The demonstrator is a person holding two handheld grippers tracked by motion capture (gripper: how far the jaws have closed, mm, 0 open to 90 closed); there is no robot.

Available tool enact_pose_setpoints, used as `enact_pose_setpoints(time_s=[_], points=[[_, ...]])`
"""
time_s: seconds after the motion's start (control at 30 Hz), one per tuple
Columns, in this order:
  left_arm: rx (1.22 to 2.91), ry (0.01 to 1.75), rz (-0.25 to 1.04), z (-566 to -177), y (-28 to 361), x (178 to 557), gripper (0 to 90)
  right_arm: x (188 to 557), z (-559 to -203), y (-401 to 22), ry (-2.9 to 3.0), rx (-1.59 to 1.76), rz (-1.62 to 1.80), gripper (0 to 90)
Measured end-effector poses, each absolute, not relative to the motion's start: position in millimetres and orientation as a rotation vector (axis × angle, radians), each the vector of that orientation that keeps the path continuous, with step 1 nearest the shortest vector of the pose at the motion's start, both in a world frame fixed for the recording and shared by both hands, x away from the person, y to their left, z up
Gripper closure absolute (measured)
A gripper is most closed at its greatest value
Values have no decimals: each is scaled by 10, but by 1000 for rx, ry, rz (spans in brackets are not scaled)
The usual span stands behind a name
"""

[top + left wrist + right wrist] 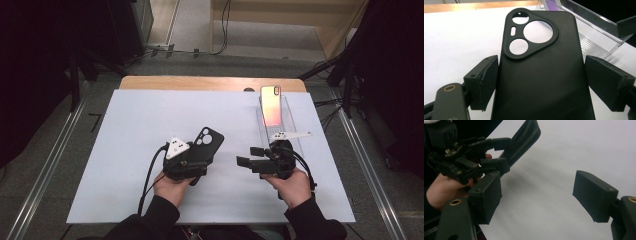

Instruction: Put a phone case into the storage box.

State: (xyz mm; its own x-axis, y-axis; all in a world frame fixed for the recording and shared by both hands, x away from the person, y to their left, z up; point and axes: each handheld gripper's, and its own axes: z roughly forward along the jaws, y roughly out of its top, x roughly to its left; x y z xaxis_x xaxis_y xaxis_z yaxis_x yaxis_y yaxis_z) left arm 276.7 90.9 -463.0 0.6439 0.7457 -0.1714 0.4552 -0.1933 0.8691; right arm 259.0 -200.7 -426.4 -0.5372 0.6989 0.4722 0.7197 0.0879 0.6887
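A: Left tongs [200, 156]?
B: Clamped on the black phone case [541, 75]; its lower end cut off, held above the desk [125, 150].
A: Right tongs [248, 156]?
B: Wide open, empty. Phone [270, 105] leans in a clear stand [292, 117] behind.

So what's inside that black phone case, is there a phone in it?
Through the camera holes of the case, held in the left tongs, only the white table shows, so likely empty. Its inner face is turned away, unseen.
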Motion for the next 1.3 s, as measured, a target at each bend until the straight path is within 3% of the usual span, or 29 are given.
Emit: enact_pose_setpoints(time_s=[0.53, 1.3], points=[[1737, 915, 440, -4722, 785, 2613, 151, 2744, -4189, -1890, -2232, -1527, -1540, 219], [1677, 915, 410, -4780, 710, 2531, 150, 2921, -4251, -1722, -2105, -1577, -1552, 307]])
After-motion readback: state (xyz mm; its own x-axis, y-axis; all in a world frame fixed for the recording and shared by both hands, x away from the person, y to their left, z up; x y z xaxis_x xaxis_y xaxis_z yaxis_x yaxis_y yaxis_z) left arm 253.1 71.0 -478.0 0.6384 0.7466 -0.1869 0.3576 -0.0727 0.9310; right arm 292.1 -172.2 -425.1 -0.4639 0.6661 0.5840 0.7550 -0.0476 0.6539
